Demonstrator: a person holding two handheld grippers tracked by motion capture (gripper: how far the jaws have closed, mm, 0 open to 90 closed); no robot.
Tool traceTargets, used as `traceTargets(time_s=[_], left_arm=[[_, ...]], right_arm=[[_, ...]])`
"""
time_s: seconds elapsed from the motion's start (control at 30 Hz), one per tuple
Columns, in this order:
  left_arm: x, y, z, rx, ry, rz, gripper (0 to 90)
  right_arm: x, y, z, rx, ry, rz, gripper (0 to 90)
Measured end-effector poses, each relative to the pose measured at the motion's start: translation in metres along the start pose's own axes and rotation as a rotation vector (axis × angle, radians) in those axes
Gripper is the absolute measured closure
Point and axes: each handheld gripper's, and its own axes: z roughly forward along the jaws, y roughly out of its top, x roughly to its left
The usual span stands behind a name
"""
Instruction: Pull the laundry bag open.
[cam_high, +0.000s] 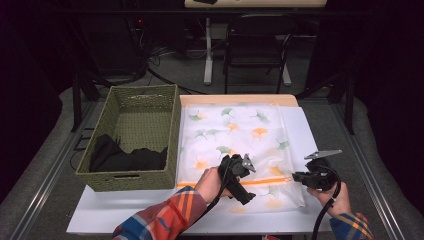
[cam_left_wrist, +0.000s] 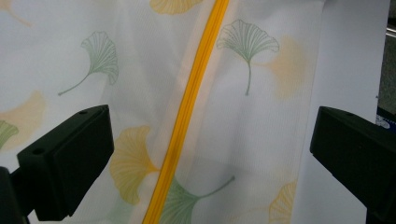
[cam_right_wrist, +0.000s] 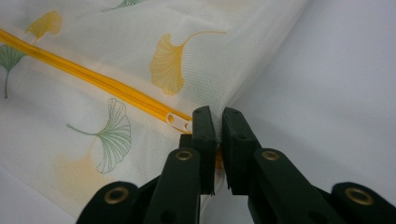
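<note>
The mesh bag, white with green and orange leaf prints and an orange zipper, lies flat right of the woven basket. The right tool pinches its edge; the left tool is wide above it.

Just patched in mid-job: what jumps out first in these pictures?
A white mesh laundry bag printed with ginkgo leaves lies flat at the table's middle, its orange zipper near the front edge. The right gripper pinches the bag's corner by the zipper's end; the left gripper hovers open above the zipper. A green woven basket sits left.
</note>
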Motion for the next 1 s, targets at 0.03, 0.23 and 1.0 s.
traceTargets(time_s=[0.03, 0.23, 1.0], left_arm=[[0.0, 0.001, 0.002, -0.004, -0.002, -0.002, 0.0], [-0.001, 0.011, 0.015, -0.009, -0.014, 0.005, 0.0], [-0.001, 0.044, 0.056, -0.052, -0.057, 0.029, 0.2]], right_arm=[[0.0, 0.0, 0.0, 0.0, 0.0, 0.001, 84.9], [0.001, 0.0, -0.002, -0.007, 0.0, 0.004, 84.9], [0.003, 0.001, -0.003, -0.02, 0.01, 0.002, 84.8]])
